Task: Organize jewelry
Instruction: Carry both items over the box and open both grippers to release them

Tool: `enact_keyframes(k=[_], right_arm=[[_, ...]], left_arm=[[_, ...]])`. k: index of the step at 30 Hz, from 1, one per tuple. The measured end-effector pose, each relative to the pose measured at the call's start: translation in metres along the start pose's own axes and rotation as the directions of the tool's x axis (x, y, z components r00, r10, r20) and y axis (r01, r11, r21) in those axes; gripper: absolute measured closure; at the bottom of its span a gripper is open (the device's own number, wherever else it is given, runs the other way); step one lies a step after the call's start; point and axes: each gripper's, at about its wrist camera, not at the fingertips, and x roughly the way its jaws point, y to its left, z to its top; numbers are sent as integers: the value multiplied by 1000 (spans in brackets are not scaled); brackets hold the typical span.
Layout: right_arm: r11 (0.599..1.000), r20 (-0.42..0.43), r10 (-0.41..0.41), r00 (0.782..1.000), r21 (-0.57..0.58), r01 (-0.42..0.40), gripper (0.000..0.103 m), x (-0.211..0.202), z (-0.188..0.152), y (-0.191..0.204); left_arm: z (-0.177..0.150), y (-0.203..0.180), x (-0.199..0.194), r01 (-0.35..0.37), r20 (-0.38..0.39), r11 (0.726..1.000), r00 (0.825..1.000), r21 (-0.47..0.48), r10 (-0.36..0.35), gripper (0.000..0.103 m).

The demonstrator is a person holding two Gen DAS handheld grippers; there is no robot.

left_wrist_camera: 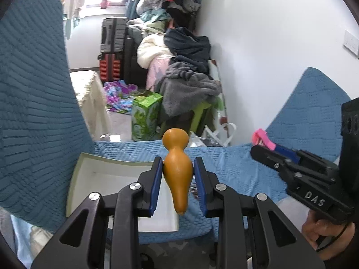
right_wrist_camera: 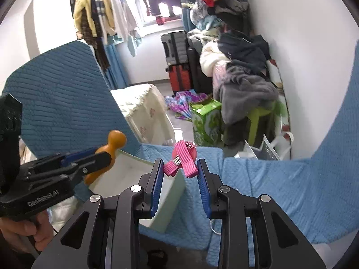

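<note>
My left gripper [left_wrist_camera: 178, 165] is shut on an orange gourd-shaped ornament [left_wrist_camera: 178, 168] and holds it above the open white box [left_wrist_camera: 94, 168] on the blue quilted cloth. The right wrist view shows the gourd [right_wrist_camera: 110, 150] over the box's [right_wrist_camera: 170, 201] far left corner. My right gripper [right_wrist_camera: 180, 168] is shut on a pink ribbon hair clip [right_wrist_camera: 181, 159], held above the box's right edge. In the left wrist view the right gripper [left_wrist_camera: 264, 144] sits at the right, the pink clip [left_wrist_camera: 262, 137] at its tips.
Blue quilted cloth [left_wrist_camera: 235, 170] covers the chair seat and back [left_wrist_camera: 33, 89]. Behind are a green carton [left_wrist_camera: 145, 116], piled clothes [left_wrist_camera: 188, 67], suitcases [left_wrist_camera: 112, 51] and a white wall [left_wrist_camera: 269, 44]. A metal ring [right_wrist_camera: 214, 227] lies on the cloth under my right gripper.
</note>
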Motion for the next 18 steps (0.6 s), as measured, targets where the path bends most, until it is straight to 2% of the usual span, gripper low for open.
enact_keyframes(k=[8,18], right_arm=[[999,-62,41,997,-20,-42,75,41,-4,27],[997,-197,58,979,-47,-69,75,112,-32,54]], left_arm=[[-13,37,13,-74,-34,996,997,-46,73,74],[-42,83,36,-106,-98,989,991,-104,96,74]])
